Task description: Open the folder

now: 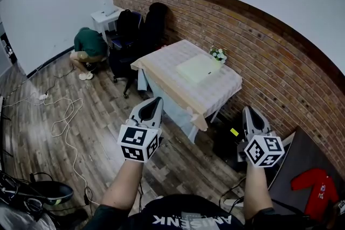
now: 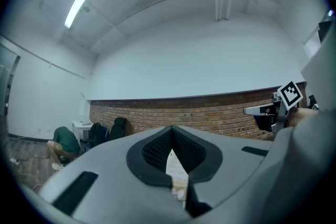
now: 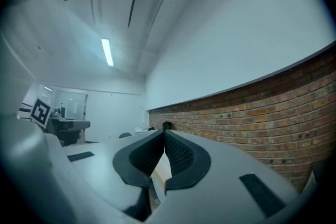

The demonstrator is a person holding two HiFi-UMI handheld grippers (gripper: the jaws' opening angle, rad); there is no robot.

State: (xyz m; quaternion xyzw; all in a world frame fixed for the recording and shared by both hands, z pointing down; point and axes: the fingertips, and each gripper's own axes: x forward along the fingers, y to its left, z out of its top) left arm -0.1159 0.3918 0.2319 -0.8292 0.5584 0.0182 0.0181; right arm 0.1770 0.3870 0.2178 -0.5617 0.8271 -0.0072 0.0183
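Observation:
A pale green folder (image 1: 198,68) lies closed on a table (image 1: 167,70) with a checked cloth, against the brick wall, well ahead of both grippers. My left gripper (image 1: 155,101) is held level in the air short of the table's near corner, jaws shut and empty. My right gripper (image 1: 251,111) hangs level to the table's right, also shut on nothing. In the left gripper view the tips (image 2: 171,128) meet, with the right gripper (image 2: 278,105) at the far right. The right gripper view shows the closed tips (image 3: 164,134) against the wall.
A small flower pot (image 1: 218,54) stands at the table's far edge by the folder. Dark office chairs (image 1: 135,29) sit behind the table. A person (image 1: 89,48) crouches on the wood floor at the back left. Cables (image 1: 62,121) trail across the floor. A red garment (image 1: 318,186) lies at right.

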